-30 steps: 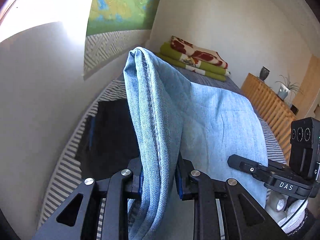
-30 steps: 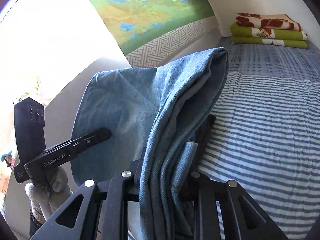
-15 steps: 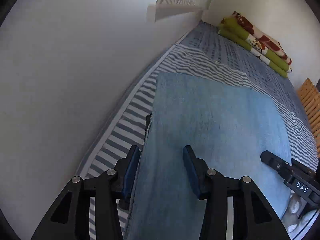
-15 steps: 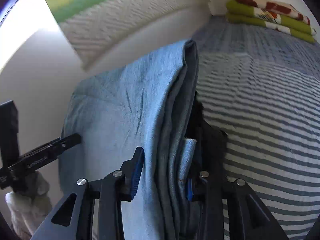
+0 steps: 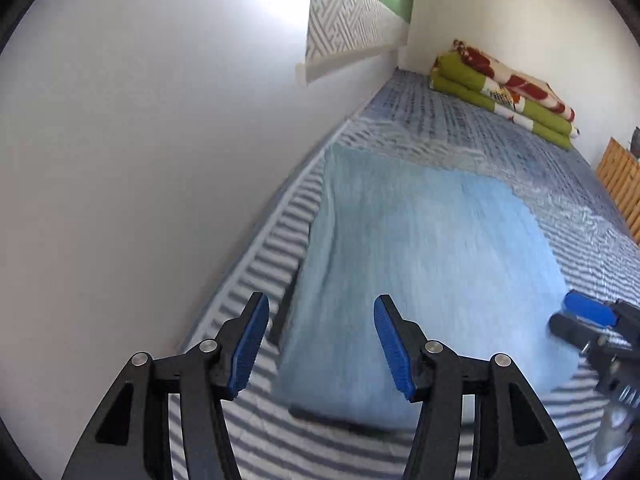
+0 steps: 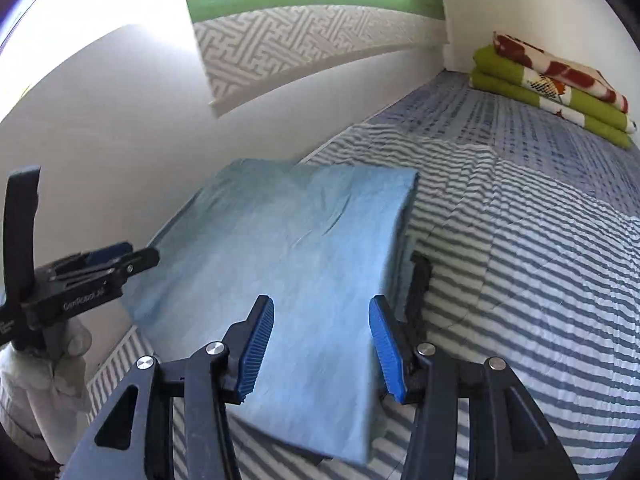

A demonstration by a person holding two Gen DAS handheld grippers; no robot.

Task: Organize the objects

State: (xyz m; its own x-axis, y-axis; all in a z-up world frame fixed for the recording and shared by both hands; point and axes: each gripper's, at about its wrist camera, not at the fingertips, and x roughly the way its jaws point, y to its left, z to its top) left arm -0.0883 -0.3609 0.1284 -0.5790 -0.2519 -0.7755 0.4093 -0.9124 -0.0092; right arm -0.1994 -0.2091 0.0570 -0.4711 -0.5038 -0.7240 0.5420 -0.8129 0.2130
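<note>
Folded light-blue jeans (image 5: pixel 432 260) (image 6: pixel 288 248) lie flat on the striped bed (image 5: pixel 460 140) (image 6: pixel 520 260), close to the wall. A dark garment (image 5: pixel 286 312) (image 6: pixel 418 280) peeks out from under their edges. My left gripper (image 5: pixel 320 304) hovers over the near left edge of the jeans. Its jaws are opening, and the pads touch nothing. My right gripper (image 6: pixel 320 308) hovers over the near right edge. Its jaws are opening too, and they are off the denim. Each gripper shows in the other's view: the right gripper (image 5: pixel 588 316) and the left gripper (image 6: pixel 112 258).
A folded green, red and white blanket stack (image 5: pixel 504 92) (image 6: pixel 552 80) sits at the far end of the bed. A white wall runs along the left, with a patterned hanging (image 6: pixel 312 40). A wooden slatted piece (image 5: pixel 620 184) stands at the right. A gloved hand (image 6: pixel 52 360) holds the left gripper.
Both grippers held the jeans up a second ago. The jeans now lie flat on the bed, both grippers have let go and opened, and both have dropped lower.
</note>
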